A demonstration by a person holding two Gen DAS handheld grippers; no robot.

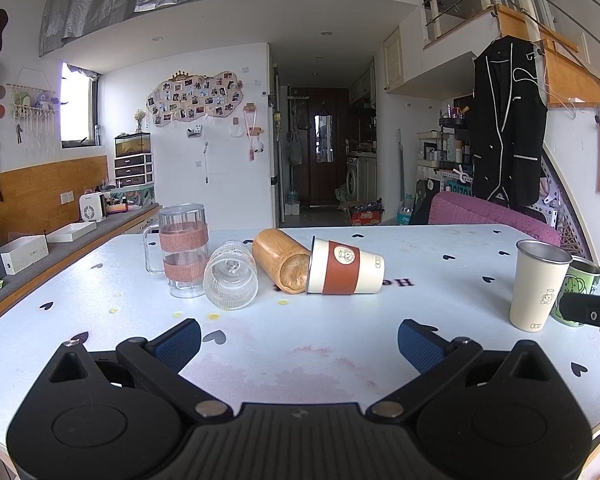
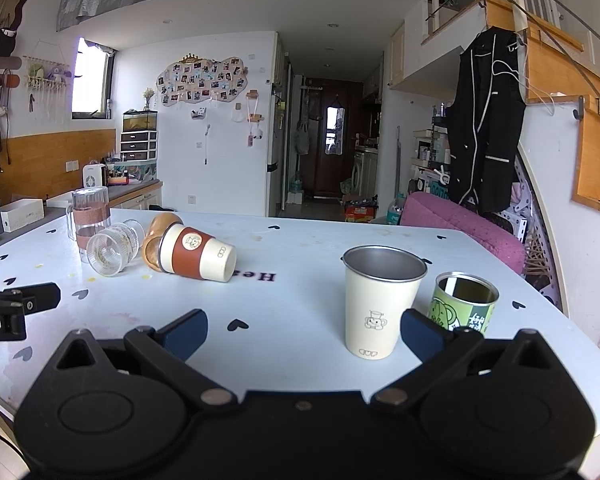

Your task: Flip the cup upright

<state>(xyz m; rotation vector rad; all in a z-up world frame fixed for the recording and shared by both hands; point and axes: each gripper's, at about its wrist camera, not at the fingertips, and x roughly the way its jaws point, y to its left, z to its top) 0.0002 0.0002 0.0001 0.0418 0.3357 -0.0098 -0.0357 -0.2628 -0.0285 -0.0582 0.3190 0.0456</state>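
With my left gripper (image 1: 299,344) and right gripper (image 2: 303,334) both spread wide and empty, the tipped sleeved cup (image 1: 346,267) lies just ahead of my left fingers, probably light and stiff, best pinched across its grippy brown sleeve (image 1: 339,267).

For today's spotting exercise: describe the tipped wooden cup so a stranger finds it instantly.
On the heart-print table, find the row of cups at its left. The wooden cup lies on its side between a ribbed glass and a brown-sleeved cup, the only bamboo-coloured one.
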